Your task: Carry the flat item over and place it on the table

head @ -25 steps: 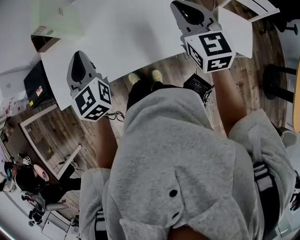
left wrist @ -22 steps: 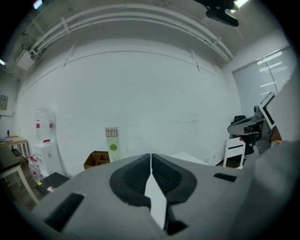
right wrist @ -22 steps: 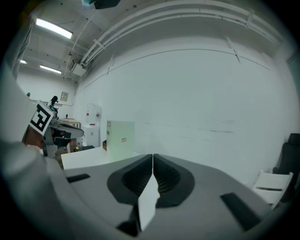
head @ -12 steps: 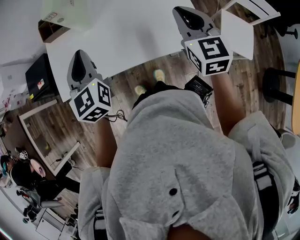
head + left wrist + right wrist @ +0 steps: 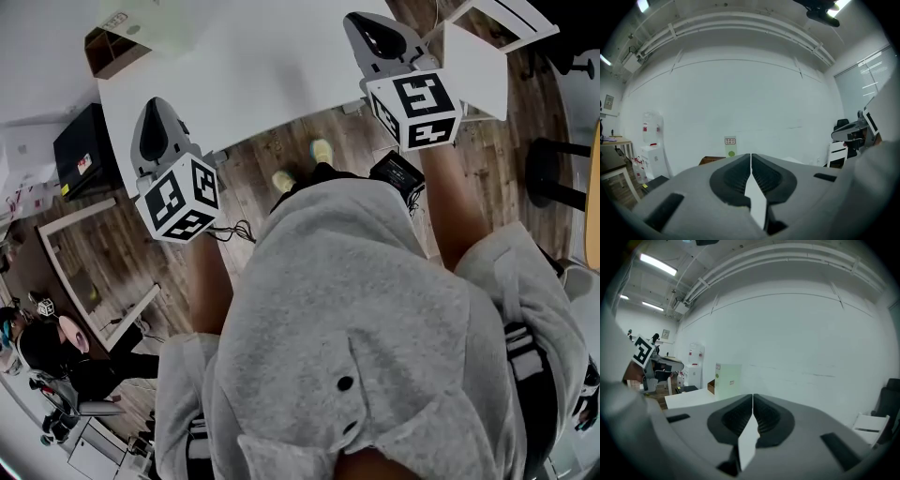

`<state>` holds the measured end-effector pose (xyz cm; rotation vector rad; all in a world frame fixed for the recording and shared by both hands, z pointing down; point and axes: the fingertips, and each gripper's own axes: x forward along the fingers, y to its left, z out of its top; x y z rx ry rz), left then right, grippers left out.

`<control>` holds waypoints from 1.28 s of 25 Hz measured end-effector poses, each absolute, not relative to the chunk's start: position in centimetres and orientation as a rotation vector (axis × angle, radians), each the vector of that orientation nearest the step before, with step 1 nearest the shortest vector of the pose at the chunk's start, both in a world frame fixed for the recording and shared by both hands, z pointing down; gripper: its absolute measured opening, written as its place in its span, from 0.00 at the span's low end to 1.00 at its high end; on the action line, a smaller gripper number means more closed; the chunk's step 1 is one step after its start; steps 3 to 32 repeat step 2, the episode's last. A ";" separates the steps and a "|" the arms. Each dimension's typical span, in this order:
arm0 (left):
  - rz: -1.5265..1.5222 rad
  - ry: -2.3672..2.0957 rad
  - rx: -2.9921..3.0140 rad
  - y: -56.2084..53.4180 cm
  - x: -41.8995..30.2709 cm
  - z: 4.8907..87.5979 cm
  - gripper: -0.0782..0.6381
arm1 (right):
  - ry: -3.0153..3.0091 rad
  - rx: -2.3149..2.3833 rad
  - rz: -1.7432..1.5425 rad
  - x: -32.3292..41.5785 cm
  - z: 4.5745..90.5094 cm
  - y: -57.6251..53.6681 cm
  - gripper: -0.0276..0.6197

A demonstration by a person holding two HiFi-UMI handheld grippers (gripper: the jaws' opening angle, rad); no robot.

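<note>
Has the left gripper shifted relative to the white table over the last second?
Yes, slightly. In the head view the left gripper now sits closer to the left edge of the white table; the camera also shifted.

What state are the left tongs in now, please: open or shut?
Shut. In the left gripper view, the left tongs show both ribbed pads meeting along one thin seam.

One pale yellow shoe (image 5: 283,180) has drawn back toward the body. In the head view, the white surface (image 5: 253,66) and the brown cardboard box (image 5: 111,49) at its corner have slid upward.
</note>
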<state>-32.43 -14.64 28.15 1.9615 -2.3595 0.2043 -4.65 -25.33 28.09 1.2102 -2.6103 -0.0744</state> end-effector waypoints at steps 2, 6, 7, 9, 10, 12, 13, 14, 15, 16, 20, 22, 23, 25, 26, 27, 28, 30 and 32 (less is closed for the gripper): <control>0.204 -2.357 1.965 -14.5 -32.5 28.1 0.15 | -2.613 1.209 -0.073 -4.9 27.9 -25.1 0.09; 0.204 -2.357 1.965 -14.5 -32.5 28.1 0.15 | -2.613 1.209 -0.073 -4.9 27.9 -25.1 0.09; 0.204 -2.357 1.965 -14.5 -32.5 28.1 0.15 | -2.613 1.209 -0.073 -4.9 27.9 -25.1 0.09; 0.204 -2.357 1.965 -14.5 -32.5 28.1 0.15 | -2.613 1.209 -0.073 -4.9 27.9 -25.1 0.09; 0.204 -2.357 1.965 -14.5 -32.5 28.1 0.15 | -2.613 1.209 -0.073 -4.9 27.9 -25.1 0.09; 0.204 -2.357 1.965 -14.5 -32.5 28.1 0.15 | -2.613 1.209 -0.073 -4.9 27.9 -25.1 0.09; 0.204 -2.357 1.965 -14.5 -32.5 28.1 0.15 | -2.613 1.209 -0.073 -4.9 27.9 -25.1 0.09; 0.204 -2.357 1.965 -14.5 -32.5 28.1 0.15 | -2.613 1.209 -0.073 -4.9 27.9 -25.1 0.09; 0.204 -2.357 1.965 -14.5 -32.5 28.1 0.15 | -2.613 1.209 -0.073 -4.9 27.9 -25.1 0.09; 0.204 -2.357 1.965 -14.5 -32.5 28.1 0.15 | -2.613 1.209 -0.073 -4.9 27.9 -25.1 0.09; 0.204 -2.357 1.965 -14.5 -32.5 28.1 0.15 | -2.613 1.209 -0.073 -4.9 27.9 -25.1 0.09; 0.204 -2.357 1.965 -14.5 -32.5 28.1 0.15 | -2.613 1.209 -0.073 -4.9 27.9 -25.1 0.09; 0.204 -2.357 1.965 -14.5 -32.5 28.1 0.15 | -2.613 1.209 -0.073 -4.9 27.9 -25.1 0.09; 0.204 -2.357 1.965 -14.5 -32.5 28.1 0.15 | -2.613 1.209 -0.073 -4.9 27.9 -25.1 0.09; 0.204 -2.357 1.965 -14.5 -32.5 28.1 0.15 | -2.613 1.209 -0.073 -4.9 27.9 -25.1 0.09; 0.204 -2.357 1.965 -14.5 -32.5 28.1 0.15 | -2.613 1.209 -0.073 -4.9 27.9 -25.1 0.09; 0.204 -2.357 1.965 -14.5 -32.5 28.1 0.15 | -2.613 1.209 -0.073 -4.9 27.9 -25.1 0.09; 0.204 -2.357 1.965 -14.5 -32.5 28.1 0.15 | -2.613 1.209 -0.073 -4.9 27.9 -25.1 0.09; 0.204 -2.357 1.965 -14.5 -32.5 28.1 0.15 | -2.613 1.209 -0.073 -4.9 27.9 -25.1 0.09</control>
